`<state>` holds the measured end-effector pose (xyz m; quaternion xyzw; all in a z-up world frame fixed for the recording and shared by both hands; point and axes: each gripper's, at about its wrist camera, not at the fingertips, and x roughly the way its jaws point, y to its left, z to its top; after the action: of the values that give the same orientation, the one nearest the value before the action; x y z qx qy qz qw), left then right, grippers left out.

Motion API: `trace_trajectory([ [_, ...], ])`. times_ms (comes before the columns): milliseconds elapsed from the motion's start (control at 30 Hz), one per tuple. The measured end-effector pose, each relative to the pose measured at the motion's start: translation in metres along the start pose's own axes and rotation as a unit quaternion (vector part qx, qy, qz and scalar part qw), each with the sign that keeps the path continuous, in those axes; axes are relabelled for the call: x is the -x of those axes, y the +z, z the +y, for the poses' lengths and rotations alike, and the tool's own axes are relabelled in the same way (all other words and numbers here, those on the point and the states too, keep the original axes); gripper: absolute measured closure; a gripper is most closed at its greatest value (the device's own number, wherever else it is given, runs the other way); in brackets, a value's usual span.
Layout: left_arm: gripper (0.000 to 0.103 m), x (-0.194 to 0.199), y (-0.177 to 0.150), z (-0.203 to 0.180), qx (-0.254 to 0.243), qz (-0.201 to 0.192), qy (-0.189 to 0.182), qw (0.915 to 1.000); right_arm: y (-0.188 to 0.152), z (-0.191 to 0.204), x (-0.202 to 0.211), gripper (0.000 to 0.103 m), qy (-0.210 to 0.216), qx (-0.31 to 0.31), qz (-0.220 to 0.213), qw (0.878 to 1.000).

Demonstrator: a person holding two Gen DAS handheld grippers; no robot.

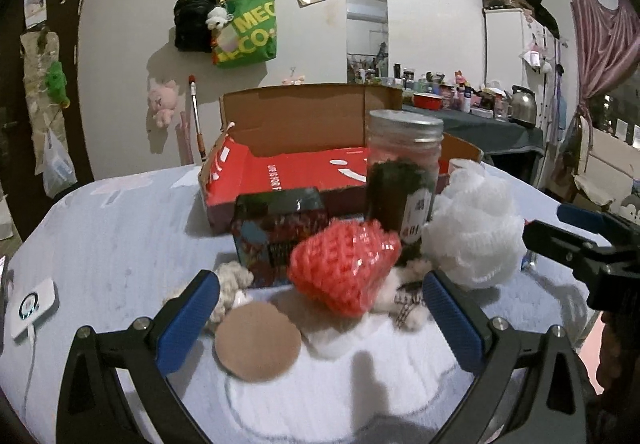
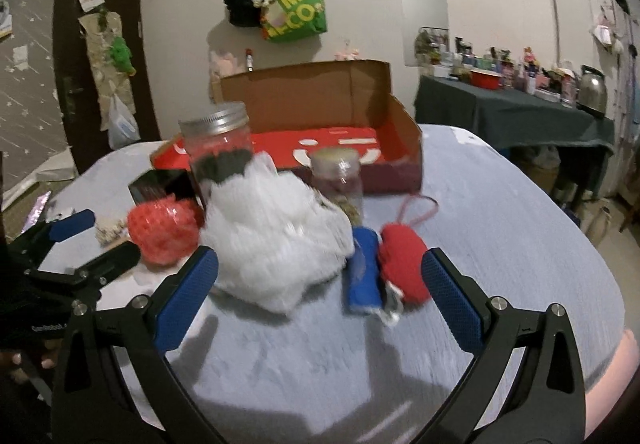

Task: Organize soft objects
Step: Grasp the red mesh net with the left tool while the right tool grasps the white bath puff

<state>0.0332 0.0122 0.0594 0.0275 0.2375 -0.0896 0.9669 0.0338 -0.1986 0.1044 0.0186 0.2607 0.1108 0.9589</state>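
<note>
On the table: both grippers empty, soft items unsorted

On the pale blue table, the left gripper hangs with jaws spread wide, nothing between them. Just ahead of it: red knitted piece, tan round pad, cream plush toy partly hidden behind the left finger. White mesh puff sits right of these, touching the tall jar. Right gripper likewise spread and empty; white mesh puff, blue roll and red yarn ball lie ahead between its fingers. Open cardboard box, red inside, stands behind the cluster; no soft item visible in it
</note>
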Motion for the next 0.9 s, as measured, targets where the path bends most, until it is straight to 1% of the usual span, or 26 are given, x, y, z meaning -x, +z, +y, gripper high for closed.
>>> trace_trajectory([
  [100,0.000,-0.007,0.007,0.002,-0.005,0.009,-0.014,0.9999,0.010,0.000,-0.010,0.000,0.027,0.011,0.010,1.000],
  [233,0.000,-0.018,0.014,0.004,-0.012,0.021,-0.031,0.9992,0.019,0.001,-0.028,0.000,0.067,0.031,0.036,0.997],
  [300,0.004,-0.024,0.017,0.005,-0.014,0.026,-0.032,0.9990,0.022,0.001,-0.037,0.000,0.084,0.038,0.049,0.995],
  [400,0.015,-0.033,0.017,0.005,-0.020,0.040,-0.037,0.9983,0.019,0.004,-0.049,0.001,0.107,0.060,0.067,0.990],
  [433,0.021,-0.035,0.016,0.005,-0.022,0.044,-0.041,0.9979,0.018,0.005,-0.053,0.008,0.114,0.068,0.074,0.988],
  [467,0.026,-0.038,0.015,0.004,-0.024,0.051,-0.053,0.9970,0.018,0.006,-0.056,0.011,0.122,0.071,0.080,0.987],
  [500,0.030,-0.039,0.015,0.003,-0.026,0.054,-0.061,0.9964,0.016,0.006,-0.059,0.019,0.135,0.070,0.088,0.984],
  [533,0.041,-0.039,0.014,0.002,-0.028,0.057,-0.070,0.9955,0.015,0.006,-0.062,0.030,0.148,0.067,0.097,0.982],
  [567,0.047,-0.039,0.014,0.000,-0.032,0.059,-0.079,0.9946,0.014,0.007,-0.062,0.034,0.155,0.067,0.098,0.981],
  [600,0.048,-0.039,0.013,-0.001,-0.037,0.061,-0.082,0.9940,0.012,0.008,-0.059,0.040,0.156,0.073,0.093,0.981],
  [633,0.052,-0.038,0.013,-0.003,-0.041,0.059,-0.081,0.9941,0.011,0.011,-0.057,0.047,0.154,0.078,0.089,0.981],
  [733,0.058,-0.035,0.012,-0.003,-0.041,0.059,-0.085,0.9938,0.010,0.013,-0.049,0.056,0.148,0.079,0.079,0.983],
  [833,0.062,-0.031,0.013,-0.001,-0.033,0.060,-0.088,0.9938,0.010,0.010,-0.039,0.060,0.141,0.069,0.066,0.985],
  [900,0.064,-0.029,0.017,0.003,-0.026,0.062,-0.094,0.9933,0.011,0.008,-0.031,0.061,0.136,0.066,0.055,0.987],
])
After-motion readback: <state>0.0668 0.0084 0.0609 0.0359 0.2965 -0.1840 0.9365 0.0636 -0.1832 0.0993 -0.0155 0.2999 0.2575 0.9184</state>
